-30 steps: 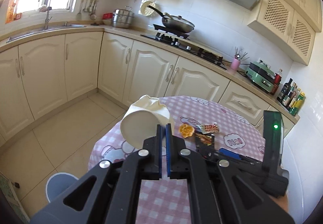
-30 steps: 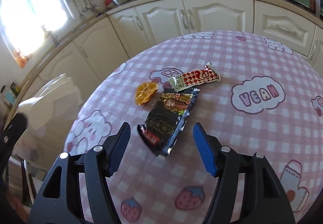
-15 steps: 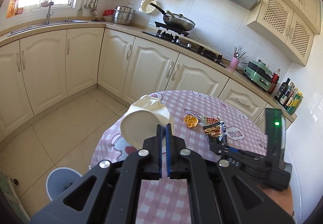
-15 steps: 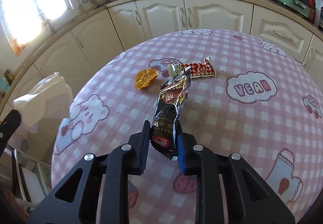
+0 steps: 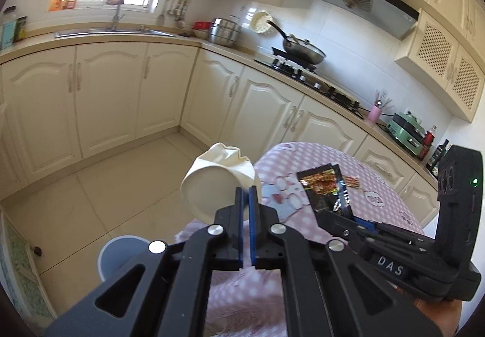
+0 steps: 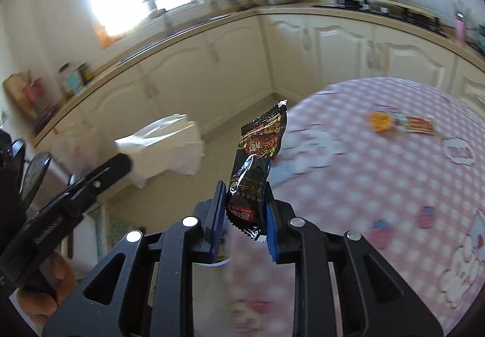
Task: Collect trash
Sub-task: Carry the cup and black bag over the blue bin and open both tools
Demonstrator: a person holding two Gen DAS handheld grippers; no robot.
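We carry two pieces of trash off the pink checked surface [image 6: 394, 185] at once: our left tool [image 5: 246, 200] has its blue pads pressed together on the rim of a crumpled white paper cup [image 5: 216, 185], held out over the tiled floor, and our right tool [image 6: 246, 215] is clamped on the bottom end of a black snack wrapper [image 6: 257, 161], which stands upright above the pads. The risks, as we judge them, lie in the grips: the wrapper is slick and pinched only at one end, so a quick swing could let it slide out or flop over, and the cup hangs by a thin fold of rim that may tear or slip short of the blue-grey bin [image 5: 121, 255] on the floor. The left wrist view alone shows that bin, low beside the surface's edge. The right wrist view, blurred as it is, alone shows what is left behind: an orange scrap [image 6: 380, 120] touching a red and white wrapper [image 6: 416, 124], both lying well apart from our tools.
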